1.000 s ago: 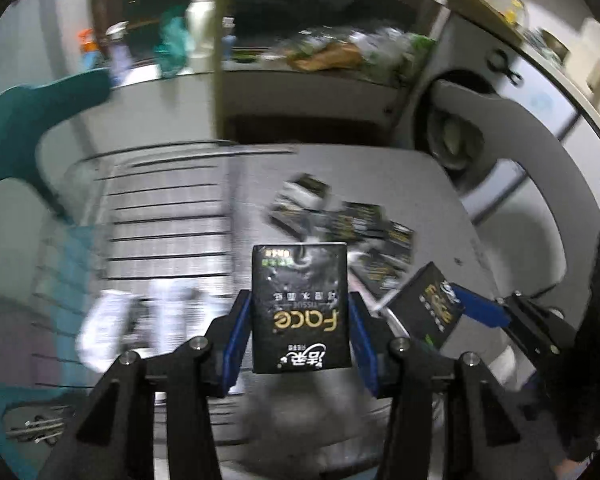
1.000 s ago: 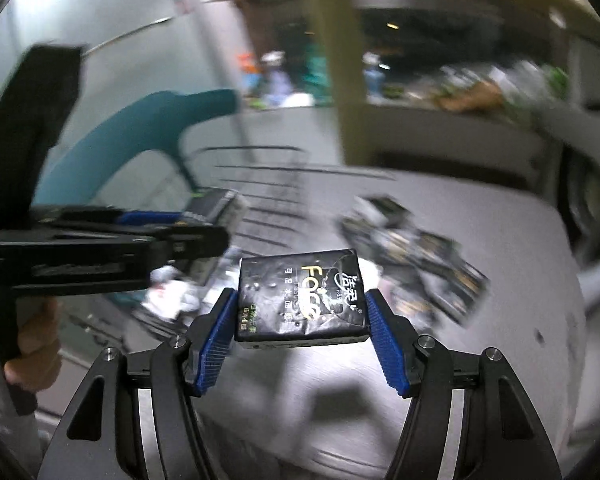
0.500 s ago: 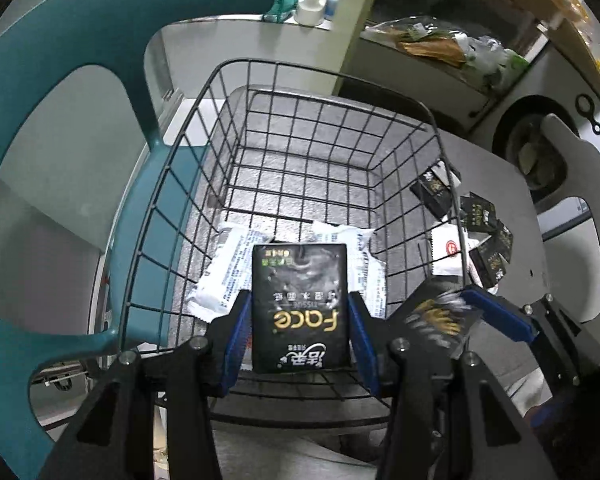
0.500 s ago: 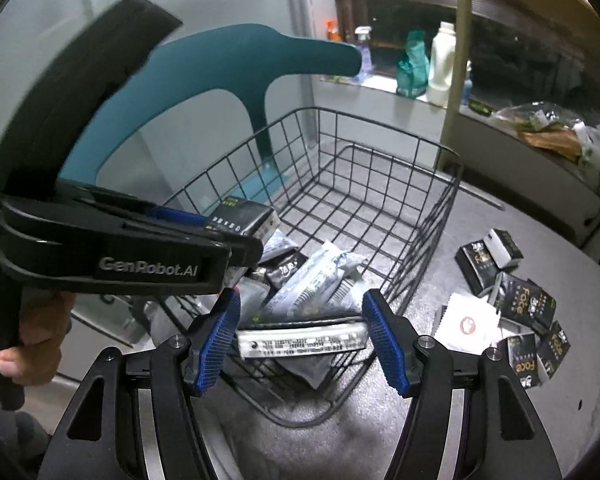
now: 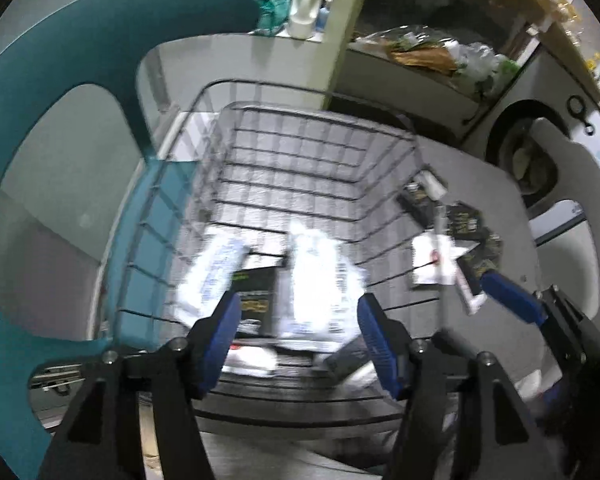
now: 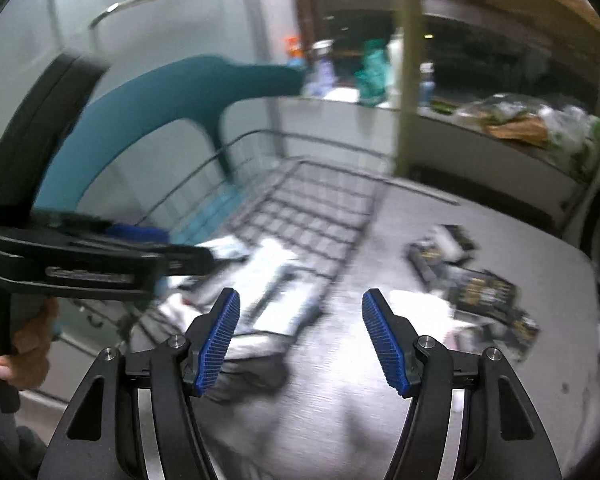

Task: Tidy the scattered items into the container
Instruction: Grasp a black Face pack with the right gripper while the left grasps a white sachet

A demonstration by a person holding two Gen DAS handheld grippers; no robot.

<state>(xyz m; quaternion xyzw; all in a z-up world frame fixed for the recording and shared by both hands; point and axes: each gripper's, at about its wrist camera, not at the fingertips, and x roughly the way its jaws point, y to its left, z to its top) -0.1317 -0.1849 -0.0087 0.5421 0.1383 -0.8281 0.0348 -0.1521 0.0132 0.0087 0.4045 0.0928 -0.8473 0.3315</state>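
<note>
Grey and speckled, the counter [image 6: 440,236] runs out to a rounded far edge, with a washing machine door [image 5: 532,160] beyond its right side and a shelf of bottles and bags behind. On its left part stands the wire basket [image 5: 312,120], and a teal chair back [image 5: 60,60] curves just beside the basket's left wall. My left gripper [image 5: 296,332] hangs over the basket's near rim with its jaws spread apart and nothing between them. Below it, inside the basket, lie white packets [image 5: 320,276] and a black tissue pack [image 5: 256,300]; motion blur hides their finer print. My right gripper [image 6: 300,332] is over the counter at the basket's near right corner, jaws likewise spread and bare. In the right wrist view the left tool's black body [image 6: 88,268] crosses in from the left, level with the basket rim, close to my right jaws on that side. More black tissue packs [image 6: 480,288] and a white napkin [image 5: 436,256] lie scattered on the counter right of the basket, clear of its wire wall. Bare counter lies between the basket and that pile.
</note>
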